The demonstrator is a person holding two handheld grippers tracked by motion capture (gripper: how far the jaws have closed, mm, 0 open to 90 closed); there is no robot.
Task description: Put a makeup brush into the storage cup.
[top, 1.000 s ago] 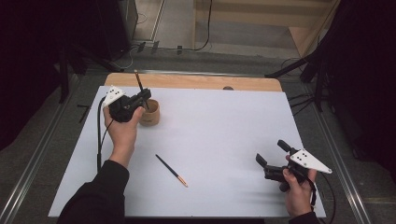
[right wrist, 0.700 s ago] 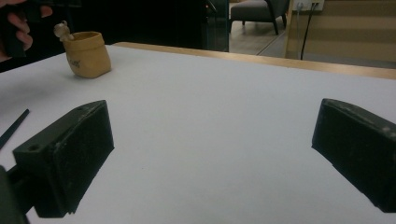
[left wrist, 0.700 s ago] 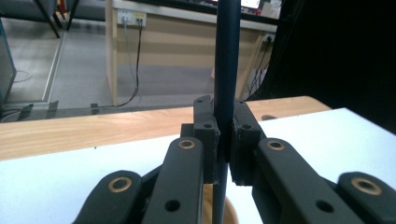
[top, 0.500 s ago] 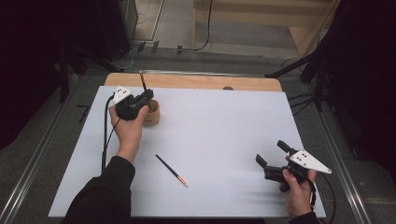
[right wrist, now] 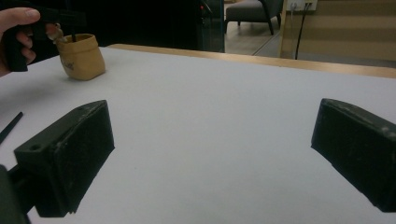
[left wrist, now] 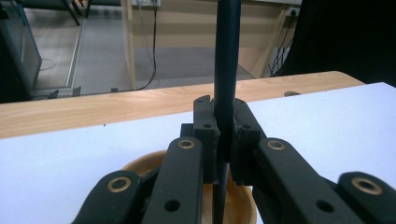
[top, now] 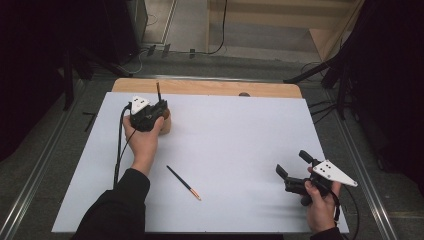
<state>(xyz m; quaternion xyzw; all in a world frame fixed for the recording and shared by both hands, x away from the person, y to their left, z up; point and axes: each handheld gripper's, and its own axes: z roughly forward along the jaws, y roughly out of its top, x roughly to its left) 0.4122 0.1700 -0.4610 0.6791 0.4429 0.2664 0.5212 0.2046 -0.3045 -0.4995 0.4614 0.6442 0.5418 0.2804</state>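
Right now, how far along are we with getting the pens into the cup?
Nothing can be confirmed as finished. In hand: the left gripper is shut on a dark pen, held upright over the wooden cup, its lower end at the cup's mouth, not released. Left: a second pen lies flat on the white table, untouched; the right gripper is open and empty.

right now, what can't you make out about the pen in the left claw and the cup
- Lower end of the dark pen: left gripper view, hidden behind the left claw, so whether it touches the bottom of the wooden cup is unclear.
- Cup interior: high view, covered by the left claw and hand.
- Cup contents: right gripper view, too small and dim.
- Second pen markings: high view, too small.
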